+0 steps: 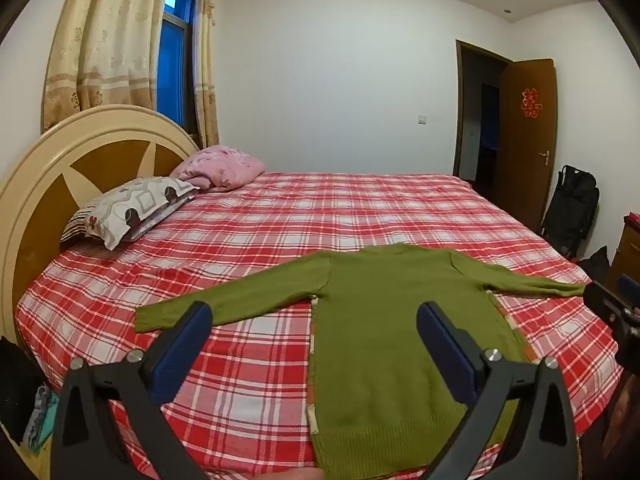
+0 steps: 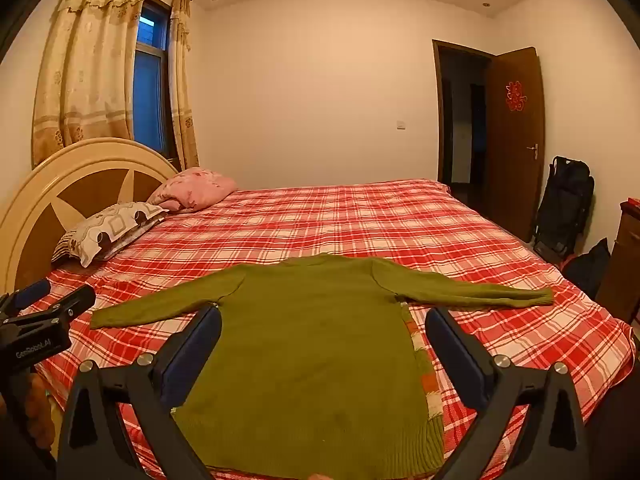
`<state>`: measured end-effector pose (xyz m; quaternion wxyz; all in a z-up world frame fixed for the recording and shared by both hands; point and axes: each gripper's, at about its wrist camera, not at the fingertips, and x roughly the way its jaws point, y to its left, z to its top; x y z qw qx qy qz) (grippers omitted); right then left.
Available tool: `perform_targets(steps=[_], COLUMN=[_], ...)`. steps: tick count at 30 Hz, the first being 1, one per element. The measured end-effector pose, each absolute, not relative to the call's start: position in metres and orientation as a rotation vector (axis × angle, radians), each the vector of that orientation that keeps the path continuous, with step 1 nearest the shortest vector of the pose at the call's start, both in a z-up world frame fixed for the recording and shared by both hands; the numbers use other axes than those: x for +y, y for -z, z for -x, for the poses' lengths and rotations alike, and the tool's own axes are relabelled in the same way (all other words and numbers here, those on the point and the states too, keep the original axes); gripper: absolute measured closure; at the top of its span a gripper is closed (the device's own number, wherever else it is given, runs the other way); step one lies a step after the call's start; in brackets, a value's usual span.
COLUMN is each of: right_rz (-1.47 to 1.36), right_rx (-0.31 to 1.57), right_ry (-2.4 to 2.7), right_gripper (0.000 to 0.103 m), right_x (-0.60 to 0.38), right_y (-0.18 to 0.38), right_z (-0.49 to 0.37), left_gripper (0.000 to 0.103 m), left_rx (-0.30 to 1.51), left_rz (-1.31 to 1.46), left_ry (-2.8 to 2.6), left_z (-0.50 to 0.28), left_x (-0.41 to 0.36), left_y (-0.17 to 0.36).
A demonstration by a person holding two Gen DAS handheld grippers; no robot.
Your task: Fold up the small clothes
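Note:
A green knit sweater (image 1: 384,320) lies flat on the red plaid bed (image 1: 280,220), hem toward me, both sleeves spread out to the sides. It also shows in the right wrist view (image 2: 312,340). My left gripper (image 1: 314,316) is open and empty, held above the sweater's left side near the left sleeve (image 1: 224,300). My right gripper (image 2: 322,320) is open and empty above the sweater's body. The right gripper shows at the right edge of the left wrist view (image 1: 612,312); the left gripper shows at the left edge of the right wrist view (image 2: 44,312).
Two pillows (image 1: 132,208) lie by the round headboard (image 1: 48,184) at the left. A black bag (image 1: 568,212) stands by the open door (image 1: 528,136) at the right. A wooden cabinet (image 2: 624,264) is at the bed's right side.

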<state>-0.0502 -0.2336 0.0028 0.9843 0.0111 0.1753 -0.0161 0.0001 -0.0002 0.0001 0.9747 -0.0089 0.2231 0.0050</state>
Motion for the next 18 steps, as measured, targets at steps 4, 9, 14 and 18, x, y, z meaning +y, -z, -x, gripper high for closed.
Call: perform_targets(steps=[4,9,14,18], right_rz=[-0.020,-0.011,-0.016,-0.018], right_rx=[0.354,0.357,0.363,0.365], right_ry=[0.028,0.030,0.031,0.027], right_gripper=[0.001,0.001,0.001,0.001], right_x=[-0.233,-0.233,-0.227,-0.231], right_y=[-0.003,-0.002,0.000,-0.002], right_z=[0.050,0.049,0.047,0.048], left_gripper=[0.000,0.000,0.000,0.000], left_rx=[0.445,0.449,0.453,0.454], left_rz=[0.008,0.010,0.014,0.008], left_ry=[-0.017,-0.008,-0.001,-0.004], left_z=[0.000,-0.001,0.000,0.000], left_x=[-0.001,-0.006,-0.002,-0.004], left_y=[-0.001,0.002,0.001,0.001])
